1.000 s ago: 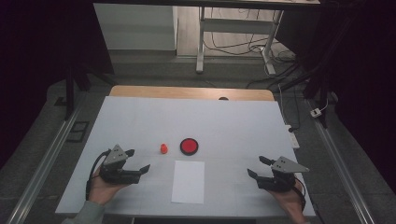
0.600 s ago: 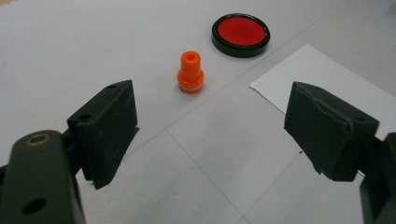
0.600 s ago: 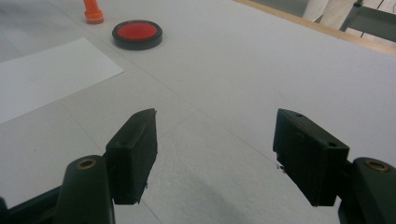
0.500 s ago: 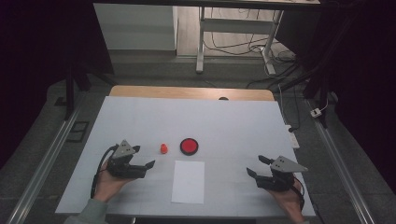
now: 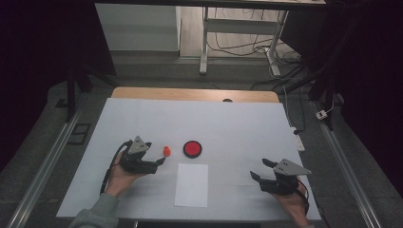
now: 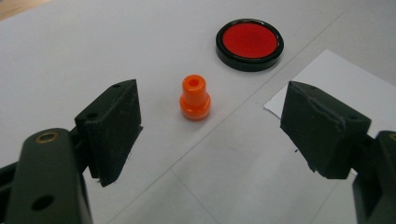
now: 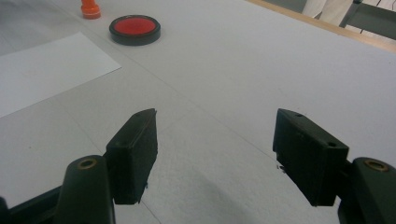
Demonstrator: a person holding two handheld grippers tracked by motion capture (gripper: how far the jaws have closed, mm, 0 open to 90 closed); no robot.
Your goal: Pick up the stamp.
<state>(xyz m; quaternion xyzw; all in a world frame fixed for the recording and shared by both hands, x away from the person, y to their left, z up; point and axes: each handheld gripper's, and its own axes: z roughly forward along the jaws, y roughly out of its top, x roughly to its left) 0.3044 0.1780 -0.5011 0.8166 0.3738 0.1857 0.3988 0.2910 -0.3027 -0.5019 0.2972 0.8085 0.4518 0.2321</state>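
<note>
A small orange peg point(image 5: 166, 151) stands upright on the white table cover, left of a round red pad in a black rim point(image 5: 192, 148). My left gripper point(image 5: 157, 154) is just to the peg's left, jaws wide apart. In the left gripper view the peg point(image 6: 194, 99) stands a little beyond the gap of my left gripper point(image 6: 215, 119); its jaws have just been closing slightly with nothing between them. The red pad point(image 6: 250, 42) lies farther off. My right gripper point(image 5: 259, 168) rests open at the front right, and in its own view the right gripper point(image 7: 217, 140) holds nothing.
A white sheet of paper point(image 5: 191, 184) lies flat in front of the red pad, between the two hands. The white cover point(image 5: 237, 123) spans the table, with a wooden edge point(image 5: 190, 93) at the far side. Metal rails point(image 5: 43, 166) run along both sides.
My left gripper has moved to the right, closer to the orange peg. The right gripper, the peg, the pad and the paper have stayed put.
</note>
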